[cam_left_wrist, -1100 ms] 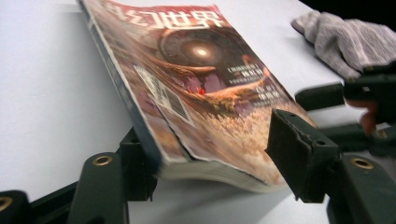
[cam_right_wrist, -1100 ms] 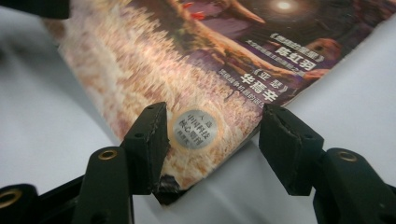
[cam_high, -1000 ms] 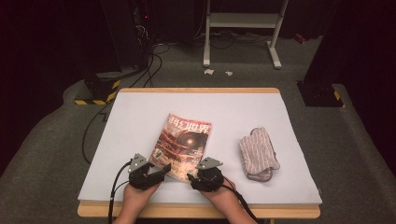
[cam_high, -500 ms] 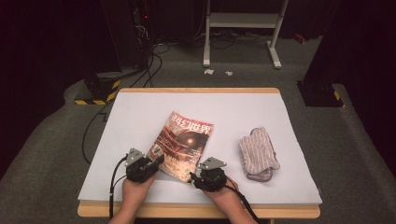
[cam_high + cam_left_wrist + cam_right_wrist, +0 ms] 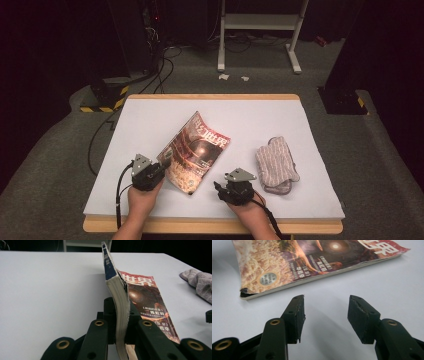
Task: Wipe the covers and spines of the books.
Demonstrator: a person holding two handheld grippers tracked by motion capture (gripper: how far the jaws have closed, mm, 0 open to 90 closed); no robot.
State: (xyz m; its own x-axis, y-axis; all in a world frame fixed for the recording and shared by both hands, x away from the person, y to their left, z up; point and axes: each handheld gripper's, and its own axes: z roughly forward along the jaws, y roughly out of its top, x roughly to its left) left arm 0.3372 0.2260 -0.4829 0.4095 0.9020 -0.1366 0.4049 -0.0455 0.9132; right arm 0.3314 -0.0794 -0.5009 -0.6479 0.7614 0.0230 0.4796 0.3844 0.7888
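Note:
A thick magazine [image 5: 197, 150] with a reddish cover lies in the middle of the white table [image 5: 150, 115], its left edge raised off the surface. My left gripper [image 5: 161, 167] is shut on that edge. In the left gripper view the jaws have just been closing and now pinch the magazine [image 5: 117, 285] at the left gripper [image 5: 119, 322], so it stands on edge. My right gripper [image 5: 218, 187] is open just right of the magazine's near corner. In the right gripper view the right gripper [image 5: 325, 311] holds nothing, and the magazine [image 5: 312, 260] lies beyond it.
A folded grey striped cloth [image 5: 276, 164] lies at the right of the table, also seen as the cloth [image 5: 200, 282] in the left gripper view. Cables and a white metal stand [image 5: 260, 30] are on the floor behind the table.
My left gripper has closed on the magazine's left edge and tilted that side up. My right gripper has drawn a little to the right, away from the magazine.

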